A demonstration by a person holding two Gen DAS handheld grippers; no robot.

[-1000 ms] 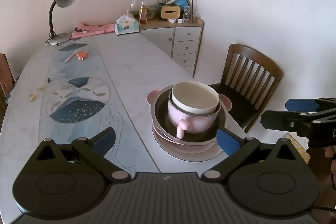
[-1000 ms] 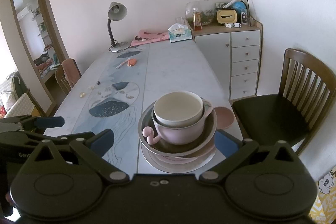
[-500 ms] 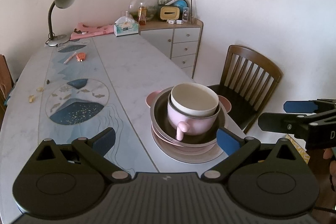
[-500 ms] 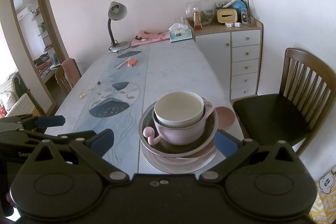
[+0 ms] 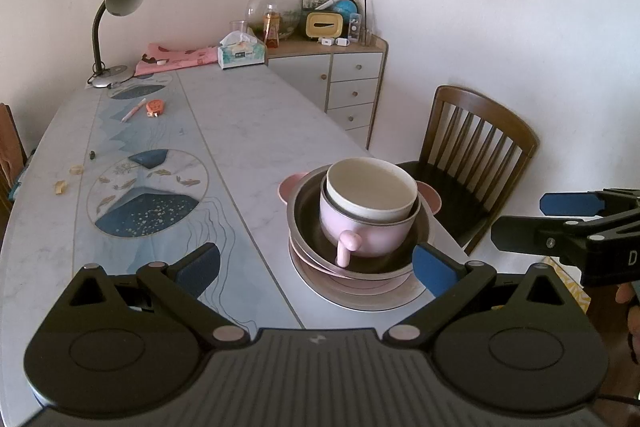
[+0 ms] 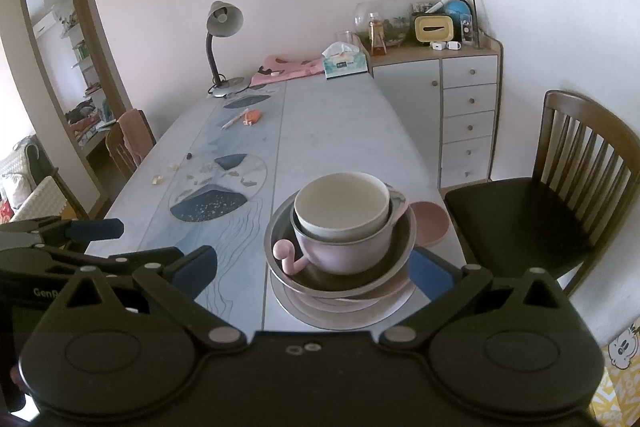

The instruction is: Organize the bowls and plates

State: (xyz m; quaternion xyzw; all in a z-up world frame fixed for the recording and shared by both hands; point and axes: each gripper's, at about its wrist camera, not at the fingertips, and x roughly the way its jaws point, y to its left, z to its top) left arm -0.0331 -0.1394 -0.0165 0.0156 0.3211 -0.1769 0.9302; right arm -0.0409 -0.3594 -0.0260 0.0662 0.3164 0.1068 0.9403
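On the far left of the right-wrist view, the left tool [image 6: 160, 255] shows white lettering cut off as "GenR", its jaws spread wide and empty. Centre now: the cream bowl [image 6: 342, 205] sits in a pink handled cup [image 6: 340, 251], inside a steel bowl [image 6: 402, 243], on stacked plates [image 6: 344, 313] at the marble table [image 6: 332, 139] near edge. Right tool [image 6: 314, 265] gapes too, empty. Beyond, a wooden chair [image 6: 576, 163] against the pale wall.

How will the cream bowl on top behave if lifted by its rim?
The cream bowl looks rigid and smooth, so likely slippery in a rim pinch. It sits nested in the pink handled cup, so it may drag or tip that cup.
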